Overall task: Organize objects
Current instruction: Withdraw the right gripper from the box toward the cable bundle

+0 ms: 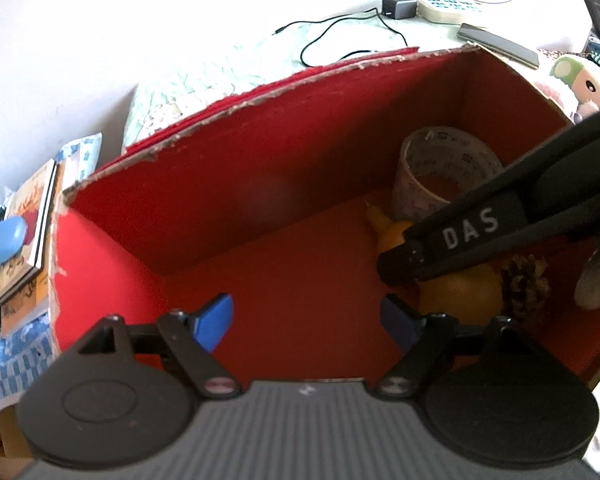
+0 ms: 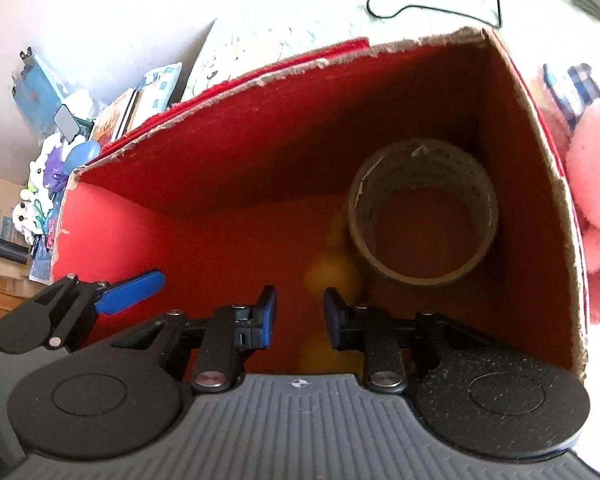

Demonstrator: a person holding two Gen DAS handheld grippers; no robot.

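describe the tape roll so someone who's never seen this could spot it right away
Find the open cardboard box with red inner walls. In its far right corner lies the tape roll, a pale printed ring, hollow in the middle. The yellow rounded things beside it are solid; nothing else there is a ring.

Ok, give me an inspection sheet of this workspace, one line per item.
Surface: pale bedding under the box.
Job's things: red box holding tape roll, yellow toy, pinecone.
Clutter: books, phone, remote, plush.
Grippers: left gripper open, empty; right gripper jaws narrow, apart, over the toy.
Cables: black cable to charger.
Surroundings: white wall.
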